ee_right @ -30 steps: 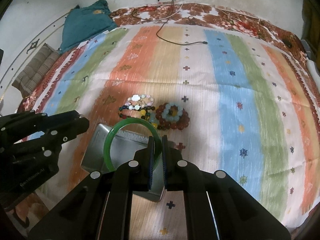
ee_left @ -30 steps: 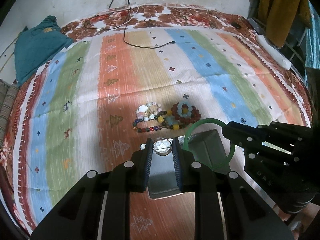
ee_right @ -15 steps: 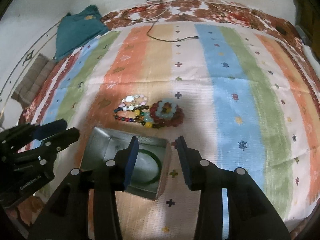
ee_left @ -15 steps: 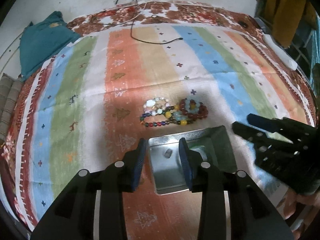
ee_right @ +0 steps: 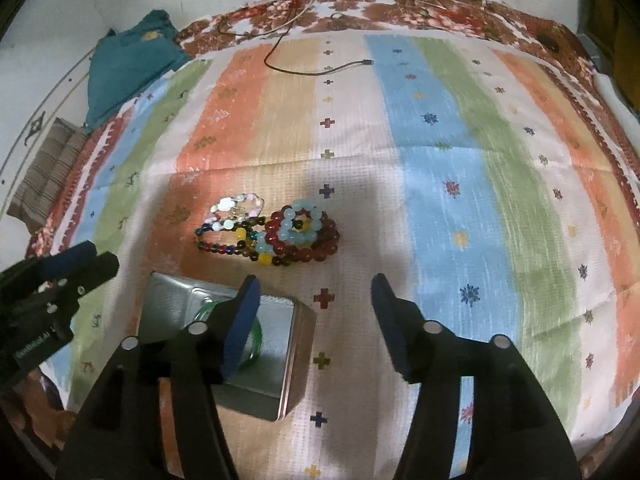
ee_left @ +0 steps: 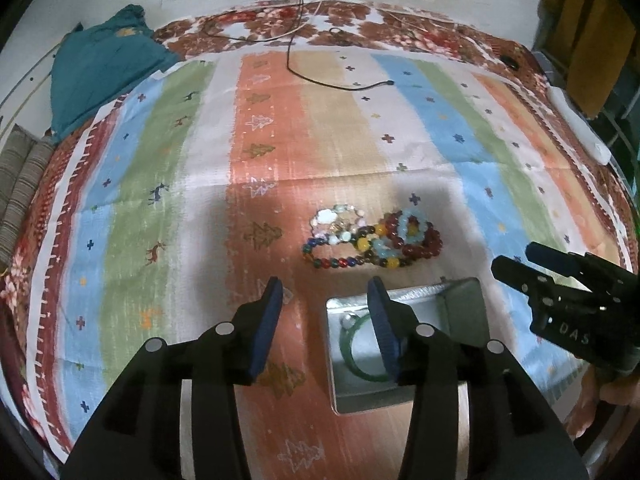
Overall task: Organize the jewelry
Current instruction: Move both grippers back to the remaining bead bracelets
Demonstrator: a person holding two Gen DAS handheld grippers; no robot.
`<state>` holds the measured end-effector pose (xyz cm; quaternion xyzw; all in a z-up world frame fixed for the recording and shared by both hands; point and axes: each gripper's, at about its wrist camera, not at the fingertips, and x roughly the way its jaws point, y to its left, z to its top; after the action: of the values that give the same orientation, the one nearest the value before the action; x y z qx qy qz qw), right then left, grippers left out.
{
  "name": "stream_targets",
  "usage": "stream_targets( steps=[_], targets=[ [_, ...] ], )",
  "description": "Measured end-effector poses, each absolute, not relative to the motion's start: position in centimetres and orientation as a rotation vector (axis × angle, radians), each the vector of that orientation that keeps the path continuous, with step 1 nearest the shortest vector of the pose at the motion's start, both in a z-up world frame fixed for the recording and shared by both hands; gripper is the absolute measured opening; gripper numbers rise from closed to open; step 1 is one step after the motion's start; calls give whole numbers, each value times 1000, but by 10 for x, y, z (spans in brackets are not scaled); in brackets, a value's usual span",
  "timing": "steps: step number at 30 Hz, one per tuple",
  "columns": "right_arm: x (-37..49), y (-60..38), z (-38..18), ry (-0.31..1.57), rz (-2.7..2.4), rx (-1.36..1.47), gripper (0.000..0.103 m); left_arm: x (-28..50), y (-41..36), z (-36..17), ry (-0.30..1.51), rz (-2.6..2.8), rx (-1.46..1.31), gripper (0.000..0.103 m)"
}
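Nearest, the left tongs (ee_left: 324, 294) and right tongs (ee_right: 314, 292) are both opening with nothing between their pads — each hangs over the striped cloth (ee_left: 160, 184). Just beyond them sits a metal tin (ee_right: 298, 344), and a green bangle (ee_left: 352, 364) lies flat inside it. Farther on, near the tin, a pile of bead bracelets (ee_right: 276, 234) rests on the cloth. A black cable (ee_left: 320, 80) trails across the far side.

Shiny metal tin (ee_left: 404, 296); glossy beads (ee_right: 280, 232); woven cloth (ee_right: 440, 160), seemingly coarse.
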<state>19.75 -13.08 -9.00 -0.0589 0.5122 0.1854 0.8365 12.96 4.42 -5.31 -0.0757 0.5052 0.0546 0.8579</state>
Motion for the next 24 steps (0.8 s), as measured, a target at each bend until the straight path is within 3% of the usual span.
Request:
stream_targets(
  steps=[8,14,24],
  targets=[
    [221,-120,-97,1080,386,-205,69,152,55,-69,1100,167,-151,53],
    [248,-128,-106,1109,382,-186,69,166,61,-81,1127,185,-143,56],
    [254,-113,-114,1121,397,-248,73,192,69,-93,1135,201,-181,56]
  ],
)
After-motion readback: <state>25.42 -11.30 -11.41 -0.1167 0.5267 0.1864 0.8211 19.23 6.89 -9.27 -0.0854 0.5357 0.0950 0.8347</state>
